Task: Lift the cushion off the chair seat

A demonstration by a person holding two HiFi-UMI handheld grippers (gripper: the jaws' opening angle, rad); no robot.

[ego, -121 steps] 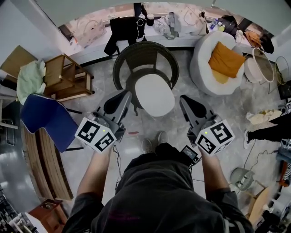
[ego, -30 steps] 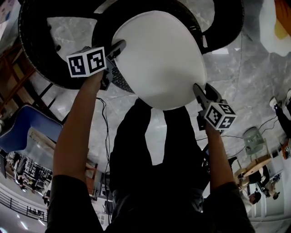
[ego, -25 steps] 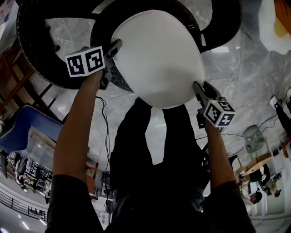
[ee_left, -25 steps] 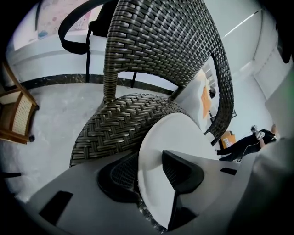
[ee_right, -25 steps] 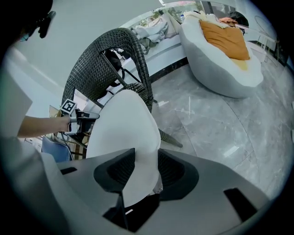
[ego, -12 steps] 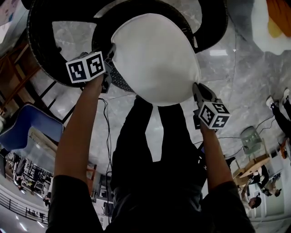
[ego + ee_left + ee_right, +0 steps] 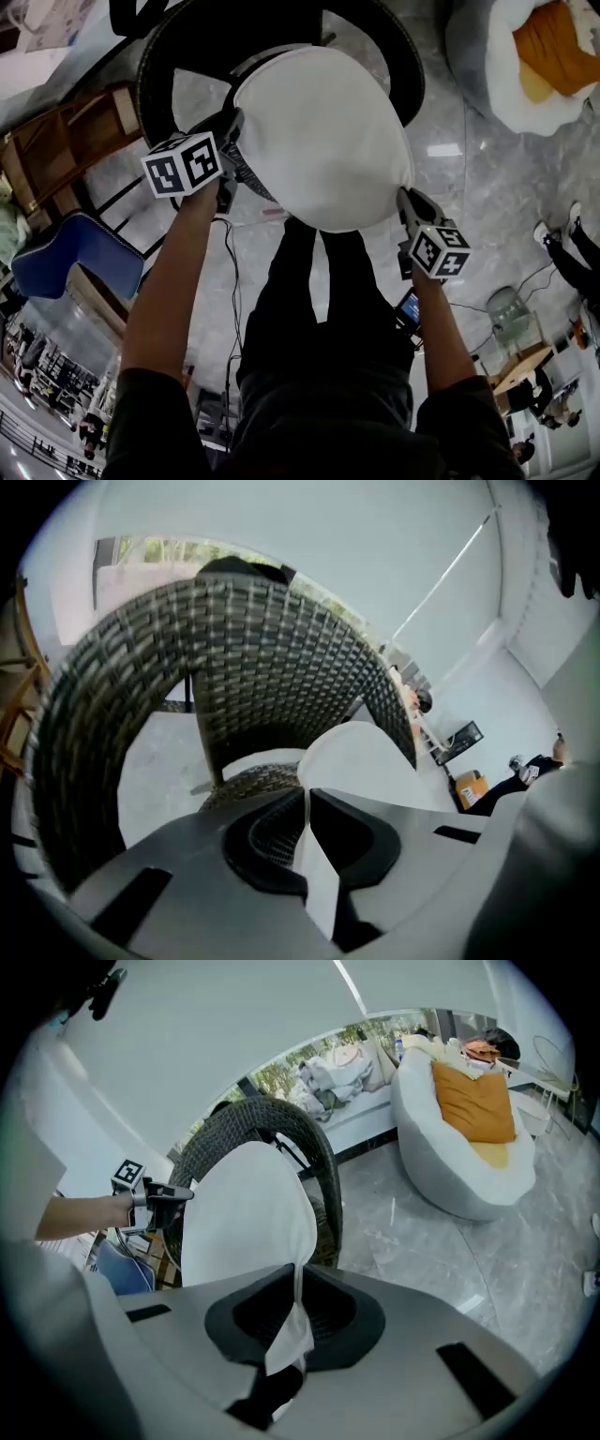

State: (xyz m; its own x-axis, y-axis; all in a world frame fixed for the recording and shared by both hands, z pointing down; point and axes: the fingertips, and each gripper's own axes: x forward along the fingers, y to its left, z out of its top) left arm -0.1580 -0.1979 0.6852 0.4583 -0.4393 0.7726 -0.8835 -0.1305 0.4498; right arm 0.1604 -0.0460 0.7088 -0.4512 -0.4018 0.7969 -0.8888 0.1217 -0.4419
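My left hand-held gripper (image 7: 232, 125) and my right hand-held gripper (image 7: 405, 198) each pinch one edge of the white cushion (image 7: 323, 136), holding it just above the dark chair (image 7: 161, 58).

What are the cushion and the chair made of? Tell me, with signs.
Cushion: probably white fabric over soft filling, matte; its edge creases thin where pinched. Chair: dark woven wicker or synthetic rattan; the basket-weave strands show.

The left gripper (image 7: 232, 124) and right gripper (image 7: 404, 195), open a second ago, now pinch opposite edges of the cushion (image 7: 323, 131) between their jaws. It has risen with them off the chair seat (image 7: 247, 778).
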